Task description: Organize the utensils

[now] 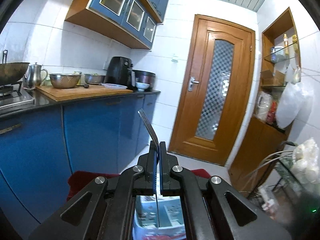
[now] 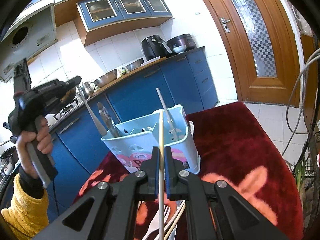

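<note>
A light blue utensil caddy [image 2: 148,142] stands on a dark red cloth [image 2: 230,140] with several utensils upright in its compartments. My right gripper [image 2: 161,150] is shut on a pale wooden chopstick [image 2: 161,132], held upright just in front of the caddy. My left gripper [image 1: 158,146] is shut on a flat metal utensil [image 1: 148,126]. Its handle sticks up past the fingers and its thin lower end hangs over the caddy [image 1: 170,220]. In the right wrist view the left gripper [image 2: 77,80] is raised to the caddy's left, held by a hand [image 2: 40,138] in a yellow sleeve.
A white plastic fork [image 2: 158,226] and more chopsticks [image 2: 177,218] lie on the cloth under my right gripper. Blue cabinets [image 1: 90,130] and a counter with steel bowls [image 1: 65,80] run behind. A wooden door [image 1: 212,88] and loose cables [image 2: 296,92] are to the right.
</note>
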A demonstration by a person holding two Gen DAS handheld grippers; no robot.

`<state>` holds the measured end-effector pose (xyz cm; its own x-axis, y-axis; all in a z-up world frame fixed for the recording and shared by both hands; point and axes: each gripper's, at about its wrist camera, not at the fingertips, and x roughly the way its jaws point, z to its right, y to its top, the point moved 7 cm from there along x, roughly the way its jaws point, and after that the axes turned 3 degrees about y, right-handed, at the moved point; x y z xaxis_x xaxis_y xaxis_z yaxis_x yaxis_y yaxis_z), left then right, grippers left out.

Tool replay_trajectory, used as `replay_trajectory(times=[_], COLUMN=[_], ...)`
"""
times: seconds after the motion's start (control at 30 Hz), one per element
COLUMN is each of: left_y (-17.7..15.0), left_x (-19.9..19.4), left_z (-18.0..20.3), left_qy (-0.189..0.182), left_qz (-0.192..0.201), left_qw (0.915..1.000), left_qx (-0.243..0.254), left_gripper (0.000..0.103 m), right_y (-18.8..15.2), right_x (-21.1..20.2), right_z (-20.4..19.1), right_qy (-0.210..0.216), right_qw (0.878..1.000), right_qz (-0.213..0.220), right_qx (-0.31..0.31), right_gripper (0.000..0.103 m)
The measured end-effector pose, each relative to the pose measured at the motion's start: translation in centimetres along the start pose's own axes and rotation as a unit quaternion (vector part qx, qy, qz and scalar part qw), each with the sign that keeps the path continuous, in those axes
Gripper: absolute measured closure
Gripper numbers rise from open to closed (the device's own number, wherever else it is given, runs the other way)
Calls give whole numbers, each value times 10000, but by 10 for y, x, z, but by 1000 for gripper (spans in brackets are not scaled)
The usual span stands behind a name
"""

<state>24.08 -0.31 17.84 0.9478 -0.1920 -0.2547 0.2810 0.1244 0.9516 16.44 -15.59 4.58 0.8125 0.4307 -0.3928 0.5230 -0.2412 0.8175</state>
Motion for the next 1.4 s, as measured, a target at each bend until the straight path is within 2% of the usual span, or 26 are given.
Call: replay_trajectory(times=[0.1, 0.27, 0.53, 0.67, 0.83, 1.03, 1.4], left_y=[-9, -35, -65, -75, -85, -94, -105], left_x=[11, 27, 46, 52, 61, 66, 72], left_z=[-4, -8, -12, -16, -20, -17, -12], left_qy=[142, 101, -36, -75, -108, -77, -124], left_qz=[0, -174, -391, -477, -559, -592, -834], left_qw=[9999, 9998, 9992, 9988, 9984, 9982, 9964], left_qx=[74, 69, 49, 13, -31, 44, 54], left_gripper=[103, 103, 103, 103, 103, 103, 103], right_y=[7, 30, 82, 100, 116, 111, 84], right_x=[6, 18, 46, 62, 83, 102, 105], right_z=[1, 5, 7, 7, 6, 8, 11], right_qy=[20, 6, -196, -243, -511, -715, -757], right_qw=[10000, 9996, 9948, 9904, 9817, 9769, 9782], right_qz=[47, 294, 973, 1324, 1746, 1859, 1647], right_qx=[-19, -3, -236, -323, -563, -769, -1014], right_gripper=[97, 97, 97, 97, 97, 97, 97])
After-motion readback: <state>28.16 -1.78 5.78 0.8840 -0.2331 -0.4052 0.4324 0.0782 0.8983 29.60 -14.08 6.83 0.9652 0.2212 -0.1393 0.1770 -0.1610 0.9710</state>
